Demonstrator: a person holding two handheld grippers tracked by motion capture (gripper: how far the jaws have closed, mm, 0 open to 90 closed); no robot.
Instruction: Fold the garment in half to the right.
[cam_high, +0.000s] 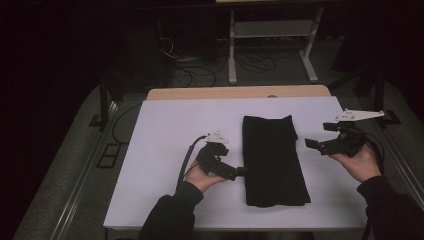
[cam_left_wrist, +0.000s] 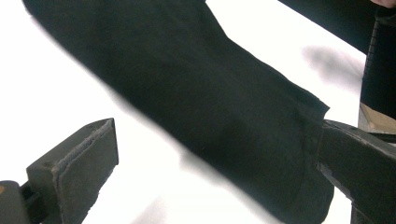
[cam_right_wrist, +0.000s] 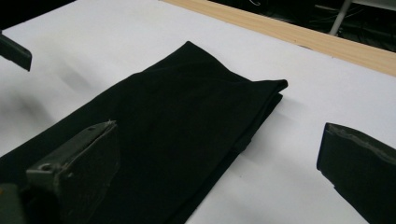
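Black folded cloth (cam_high: 272, 160) lies flat on the white counter (cam_high: 165, 130), long axis running away from the person, roughly midway btwn the two claws.

Left claw (cam_high: 239, 172): at the cloth's left edge, near the end closest to the person. Jaws wide apart. In the left gripper view the cloth (cam_left_wrist: 210, 107) fills the space ahead of and btwn the jaws; one jaw sits over bare counter (cam_left_wrist: 154, 186), the other is at or over the cloth's hem corner. Can't tell if that jaw actually touches the fabric or just overlaps it in view. Nothing gripped. Left hand (cam_high: 202, 176) wraps the claw body from below, cable looping off behind it.

Right claw (cam_high: 320, 137): off the cloth's right edge, clear of it, up toward the far half. Jaws wide apart, holding nothing. Right gripper view: cloth (cam_right_wrist: 177, 130) lies ahead and to the side, its far folded corner showing stacked layers; one jaw overlaps the fabric in view, the other is over bare counter (cam_right_wrist: 289, 154). Right hand (cam_high: 361, 162) holds the claw w/ palm up, grey three-cornered plate on top.

Beyond the claws, a wooden strip (cam_high: 235, 92) borders the counter's far edge.
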